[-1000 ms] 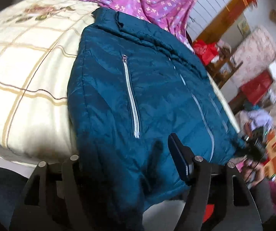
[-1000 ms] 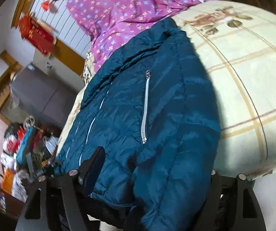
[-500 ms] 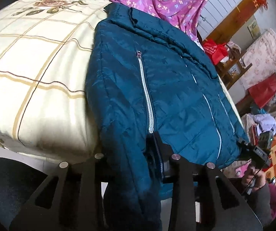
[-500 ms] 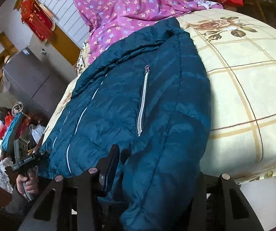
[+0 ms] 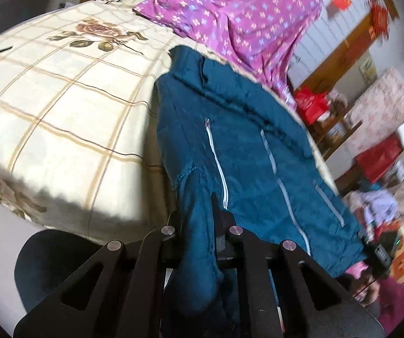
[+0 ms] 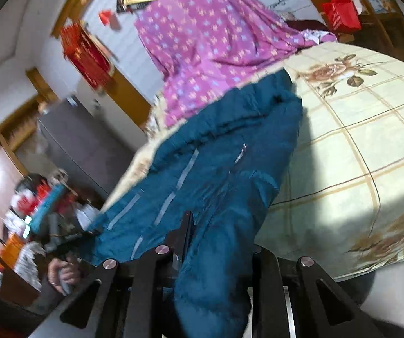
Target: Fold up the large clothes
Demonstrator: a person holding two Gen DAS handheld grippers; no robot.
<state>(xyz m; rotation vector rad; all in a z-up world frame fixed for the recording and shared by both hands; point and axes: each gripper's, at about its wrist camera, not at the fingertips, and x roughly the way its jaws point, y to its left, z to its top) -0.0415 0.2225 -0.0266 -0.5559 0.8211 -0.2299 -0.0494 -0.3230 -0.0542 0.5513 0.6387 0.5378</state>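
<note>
Now both grippers pinch the jacket hem.
The left gripper [image 5: 199, 219] and right gripper [image 6: 219, 242], jaws just closed on the teal jacket [image 5: 244, 152], should lift evenly and fold it forward, away from them.

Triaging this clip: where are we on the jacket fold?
Done: the teal jacket lies spread on the bed, zipped. In hand: the left claw and right claw have just closed on its near hem corners, fabric pinched in both. Left: every fold; none visible yet.
</note>
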